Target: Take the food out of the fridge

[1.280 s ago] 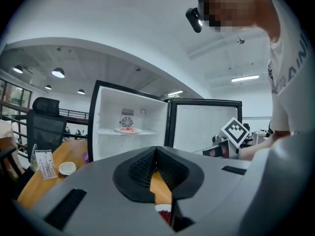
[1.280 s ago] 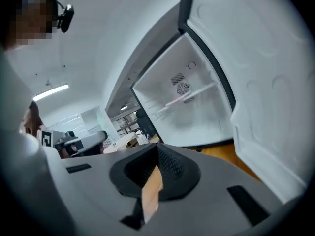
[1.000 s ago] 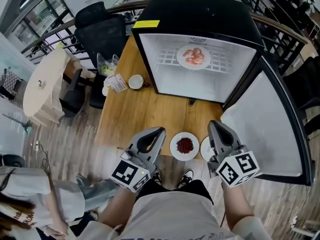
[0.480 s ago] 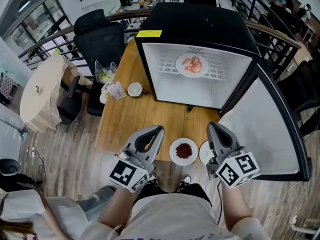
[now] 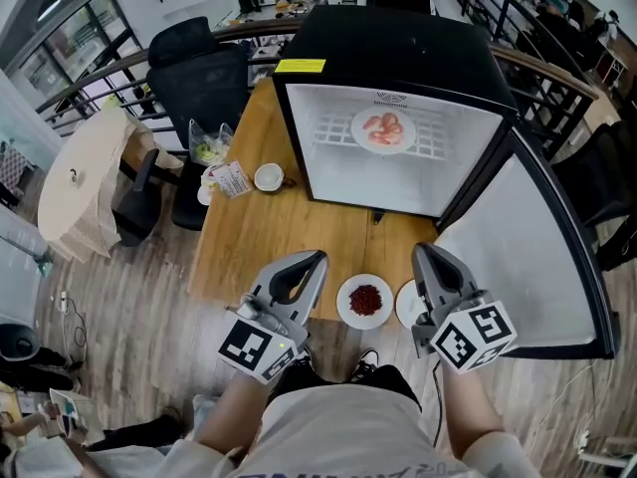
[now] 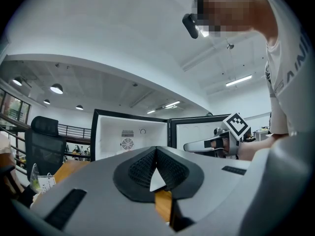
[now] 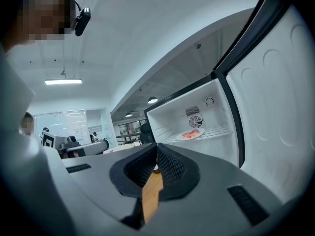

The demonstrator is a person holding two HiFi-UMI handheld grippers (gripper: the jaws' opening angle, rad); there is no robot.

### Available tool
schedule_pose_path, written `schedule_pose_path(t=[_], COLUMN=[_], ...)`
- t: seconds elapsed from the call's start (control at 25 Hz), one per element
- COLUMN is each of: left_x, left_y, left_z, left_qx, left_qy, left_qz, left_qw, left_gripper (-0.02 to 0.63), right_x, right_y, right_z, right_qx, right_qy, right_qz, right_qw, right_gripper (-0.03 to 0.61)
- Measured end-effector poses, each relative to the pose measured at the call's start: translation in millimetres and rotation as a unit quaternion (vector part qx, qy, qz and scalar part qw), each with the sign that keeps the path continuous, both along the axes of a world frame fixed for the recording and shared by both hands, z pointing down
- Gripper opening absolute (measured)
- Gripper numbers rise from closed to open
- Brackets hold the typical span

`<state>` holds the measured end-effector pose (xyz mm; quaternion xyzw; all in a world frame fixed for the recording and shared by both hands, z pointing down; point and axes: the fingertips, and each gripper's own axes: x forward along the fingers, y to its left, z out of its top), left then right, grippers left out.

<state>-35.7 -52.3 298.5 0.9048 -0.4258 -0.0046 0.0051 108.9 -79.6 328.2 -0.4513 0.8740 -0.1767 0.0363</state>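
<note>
Zero movement: my left gripper (image 5: 315,259) & right gripper (image 5: 424,252) stay empty, jaws together, at the table (image 5: 261,237) edge, so the food (image 5: 383,126) in the fridge (image 5: 398,48) is untouched.

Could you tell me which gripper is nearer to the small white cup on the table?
Left. The left gripper is over the table's near edge, the cup ahead of it; the right gripper is farther right, by the fridge door.

table (image 5: 289,227): made of smooth wood, grain shown | fridge (image 5: 398,38): shell finished in black with slight sheen, lining moulded in smooth white plastic | floor (image 5: 149,297): laid in matt wood planks
</note>
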Motion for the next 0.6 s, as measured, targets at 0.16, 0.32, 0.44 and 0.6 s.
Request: schedule_pose_path(t=[0.16,0.32,0.44,0.6], left_x=[-2,-6,-13,-24], left_y=[1,1,1,0], left_z=[0,5,10,16], left_qx=[0.001,-0.003,-0.009,-0.016], left_qy=[0.002,0.005,0.008,0.011], left_qz=[0.000,-0.005,-0.010,-0.018], left_qw=[1.0000,1.0000,0.9999,0.9996], left_gripper=[0.008,0.008,0.008,0.008], right_x=[0,2,-1,-13], right_y=[-4,-27,-54,-94], right_z=[2,8,10,12], right_qx=[-0.010,-0.046,-0.077,-0.115], right_qy=[-0.012,-0.063,-0.109,-0.184], right_qz=[-0.002,0.016,0.038,0.043], right_qw=[1.000,0.997,0.990,0.975], right_gripper=[0.021,0.023,0.025,0.088])
